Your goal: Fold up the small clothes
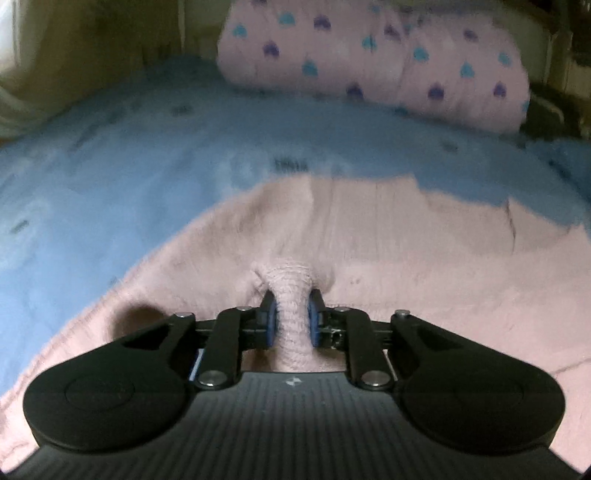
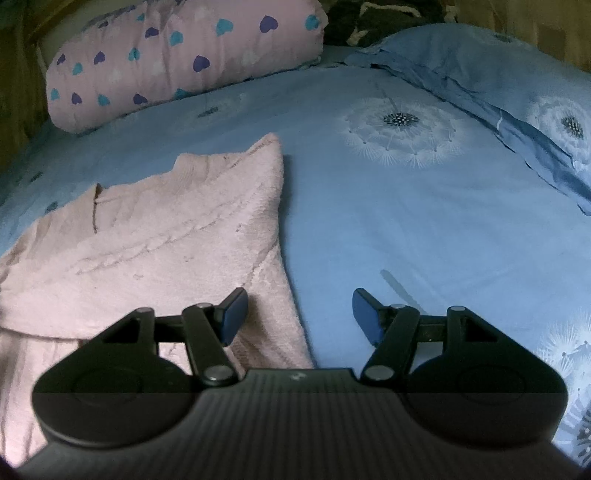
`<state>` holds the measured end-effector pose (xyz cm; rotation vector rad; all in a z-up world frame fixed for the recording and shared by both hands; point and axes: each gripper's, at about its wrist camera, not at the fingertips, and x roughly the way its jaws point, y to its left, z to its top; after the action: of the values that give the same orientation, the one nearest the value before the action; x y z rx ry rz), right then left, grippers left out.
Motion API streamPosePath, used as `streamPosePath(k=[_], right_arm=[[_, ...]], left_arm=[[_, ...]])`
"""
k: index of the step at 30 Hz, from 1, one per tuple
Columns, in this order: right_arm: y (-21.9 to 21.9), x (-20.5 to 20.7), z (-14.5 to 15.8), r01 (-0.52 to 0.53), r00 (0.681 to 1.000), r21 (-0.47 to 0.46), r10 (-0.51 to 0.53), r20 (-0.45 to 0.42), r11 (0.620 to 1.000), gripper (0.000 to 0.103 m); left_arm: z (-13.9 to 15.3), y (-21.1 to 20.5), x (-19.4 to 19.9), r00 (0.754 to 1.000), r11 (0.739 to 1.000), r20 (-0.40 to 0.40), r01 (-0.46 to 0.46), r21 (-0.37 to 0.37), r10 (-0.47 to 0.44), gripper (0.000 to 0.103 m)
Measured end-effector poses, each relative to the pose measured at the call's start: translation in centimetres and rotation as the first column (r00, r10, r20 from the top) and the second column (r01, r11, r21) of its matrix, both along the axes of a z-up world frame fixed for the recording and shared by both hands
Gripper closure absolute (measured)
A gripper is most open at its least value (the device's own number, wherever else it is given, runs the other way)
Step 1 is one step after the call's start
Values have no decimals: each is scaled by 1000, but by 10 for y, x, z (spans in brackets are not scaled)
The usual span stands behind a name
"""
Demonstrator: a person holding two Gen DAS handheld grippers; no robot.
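A small pale pink knit sweater (image 1: 388, 258) lies spread on a blue bedsheet (image 1: 110, 166). In the left wrist view my left gripper (image 1: 291, 317) is shut on a bunched ribbed fold of the sweater, with the blue pads pressing it from both sides. The right wrist view shows the same sweater (image 2: 166, 236) partly folded, its collar toward the far side. My right gripper (image 2: 299, 314) hovers open over the sweater's right edge. Its left finger is above the knit, its right finger above the sheet (image 2: 406, 221), and nothing is between them.
A rolled pink quilt with blue and purple hearts (image 1: 369, 59) (image 2: 177, 62) lies along the far side of the bed. A blue dandelion-print pillow (image 2: 498, 92) sits at the far right. Wooden boards (image 1: 92, 29) stand behind the bed.
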<state>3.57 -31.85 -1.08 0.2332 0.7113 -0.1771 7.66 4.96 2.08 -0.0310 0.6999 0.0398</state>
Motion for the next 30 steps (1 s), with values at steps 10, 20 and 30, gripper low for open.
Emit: streamPosePath(k=[10, 20, 30], right_arm=[[11, -5, 6, 0, 1000, -87, 3, 28, 996, 38], [14, -18, 20, -62, 995, -38, 65, 79, 997, 38], [17, -33, 25, -88, 990, -10, 88, 109, 996, 38]], left_arm=[[26, 20, -26, 998, 999, 63, 26, -25, -25, 41], [46, 76, -51, 999, 999, -4, -32, 7, 32, 36], [41, 143, -74, 987, 985, -83, -130, 114, 140, 33]])
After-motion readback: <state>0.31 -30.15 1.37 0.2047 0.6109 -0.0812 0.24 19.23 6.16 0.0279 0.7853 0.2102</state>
